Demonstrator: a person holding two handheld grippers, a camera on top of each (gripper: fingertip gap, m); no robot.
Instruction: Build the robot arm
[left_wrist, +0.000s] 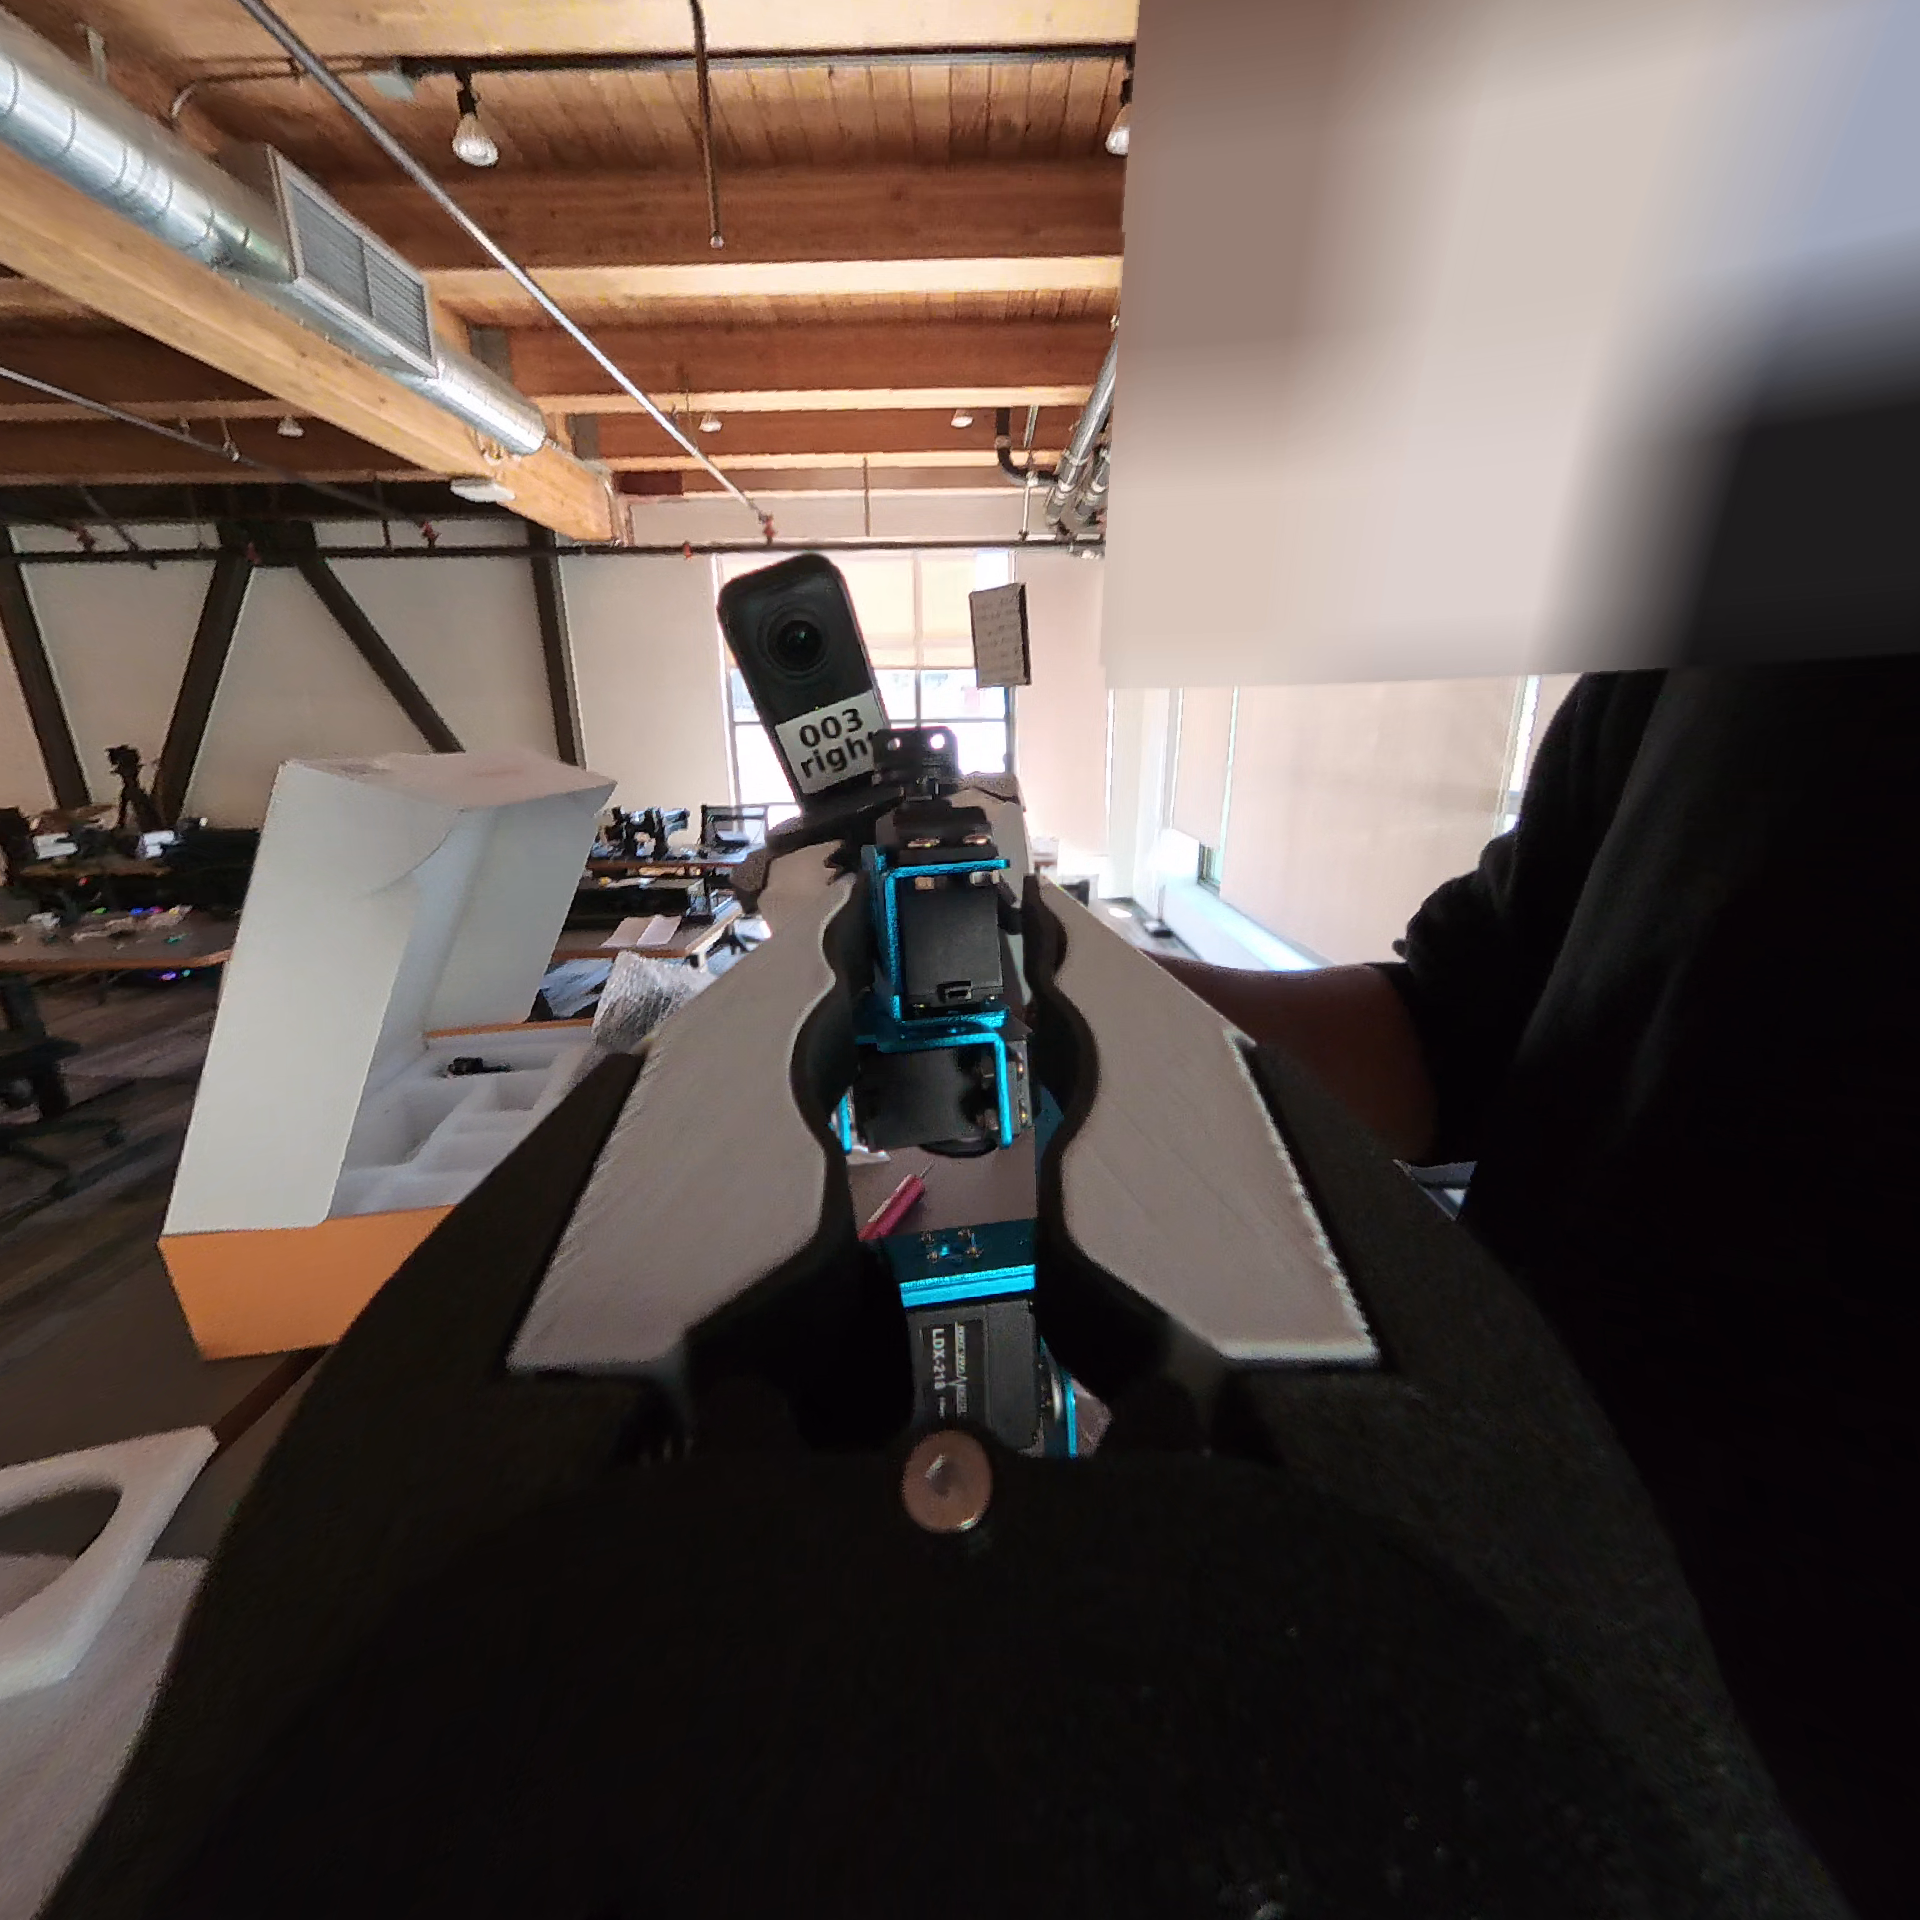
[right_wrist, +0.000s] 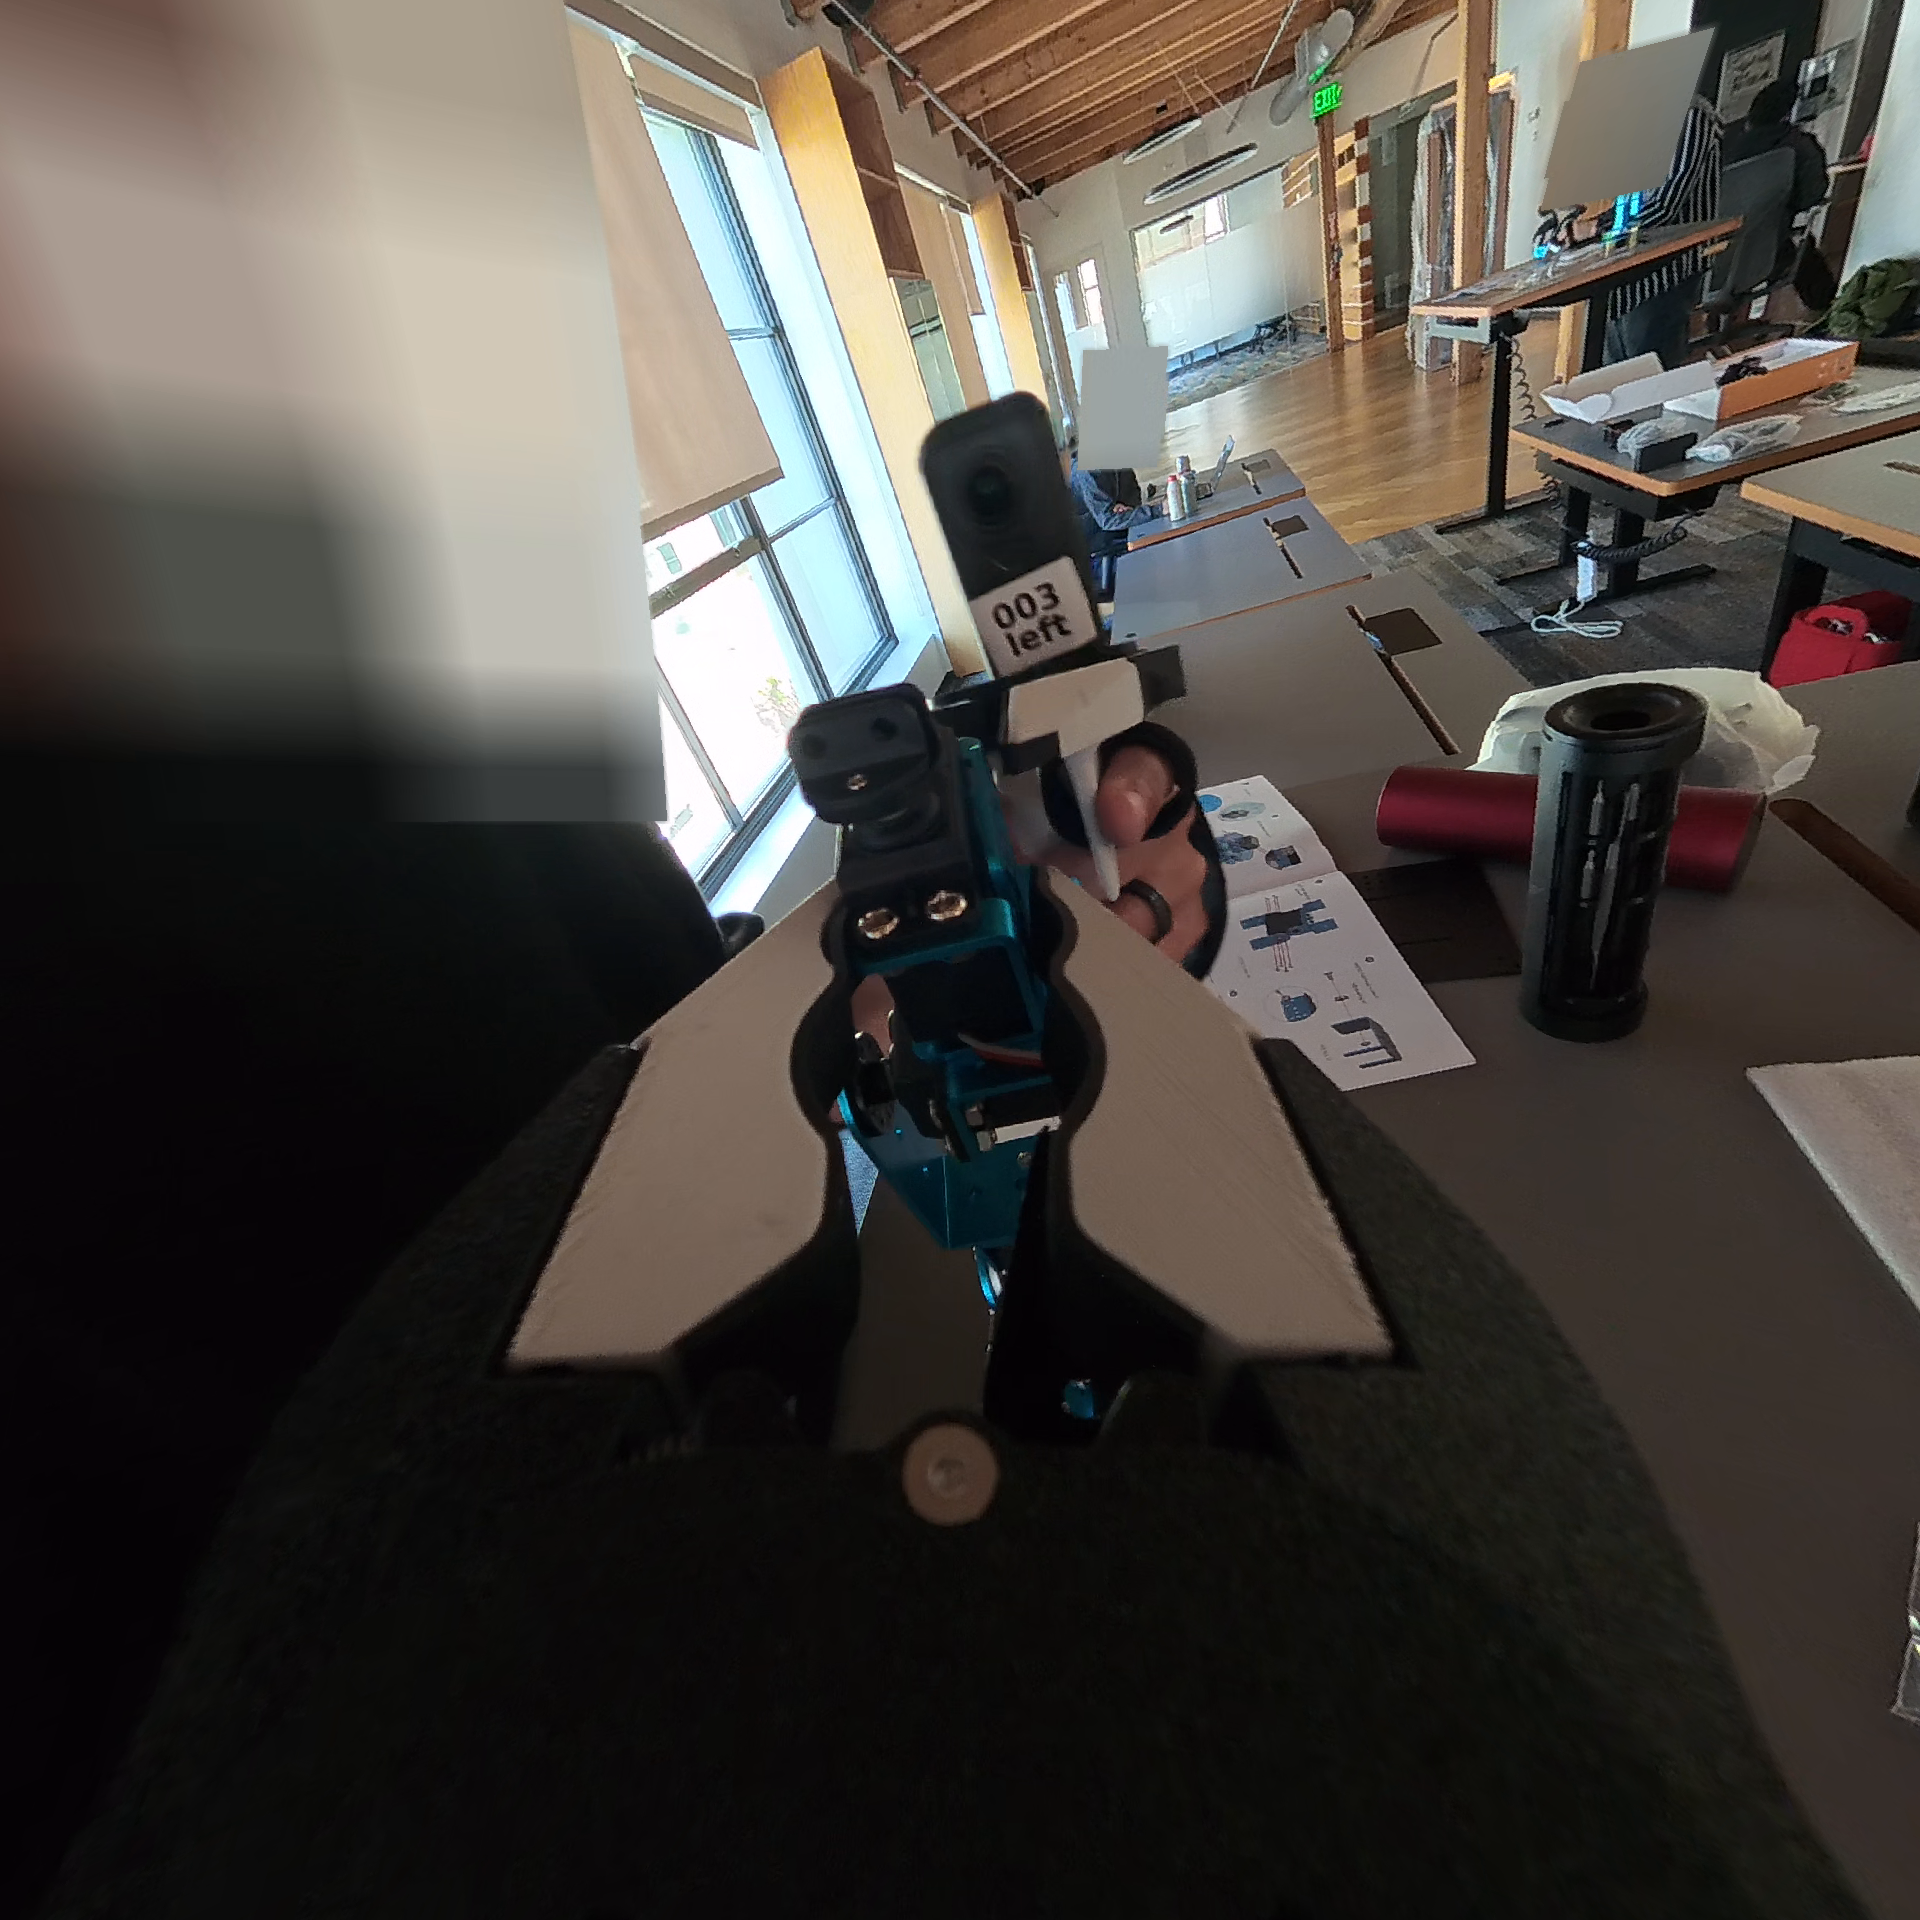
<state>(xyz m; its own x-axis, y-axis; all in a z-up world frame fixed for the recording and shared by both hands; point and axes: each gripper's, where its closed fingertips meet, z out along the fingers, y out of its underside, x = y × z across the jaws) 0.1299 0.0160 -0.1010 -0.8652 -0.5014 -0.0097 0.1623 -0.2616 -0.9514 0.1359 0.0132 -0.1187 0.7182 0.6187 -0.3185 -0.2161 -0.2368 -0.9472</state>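
A small robot-arm assembly of blue metal brackets and black servos (left_wrist: 951, 956) is held up above the table between both grippers, which face each other. My left gripper (left_wrist: 940, 883) is shut on it, its white fingers (left_wrist: 727, 1060) on either side of a servo. My right gripper (right_wrist: 945, 925) is shut on the same assembly (right_wrist: 904, 862) from the other end. Each view shows the other gripper's camera, in the left wrist view (left_wrist: 795, 655) and in the right wrist view (right_wrist: 997, 499). A hand with a dark ring (right_wrist: 1143, 873) holds the left gripper.
An open white box with an orange base (left_wrist: 395, 987) stands at the left, and a pink screwdriver (left_wrist: 899, 1205) lies below the assembly. On the grey table (right_wrist: 1558, 1247) are an open booklet (right_wrist: 1340, 966), an upright black cylinder (right_wrist: 1590, 862), a red cylinder (right_wrist: 1455, 821) and white foam (right_wrist: 1860, 1143). A person in dark clothing (left_wrist: 1714, 1143) is close by. My two grippers' fingertips are within a few centimetres of each other. From either gripper's tips it is about 35 centimetres to the upright black cylinder (right_wrist: 1590, 862).
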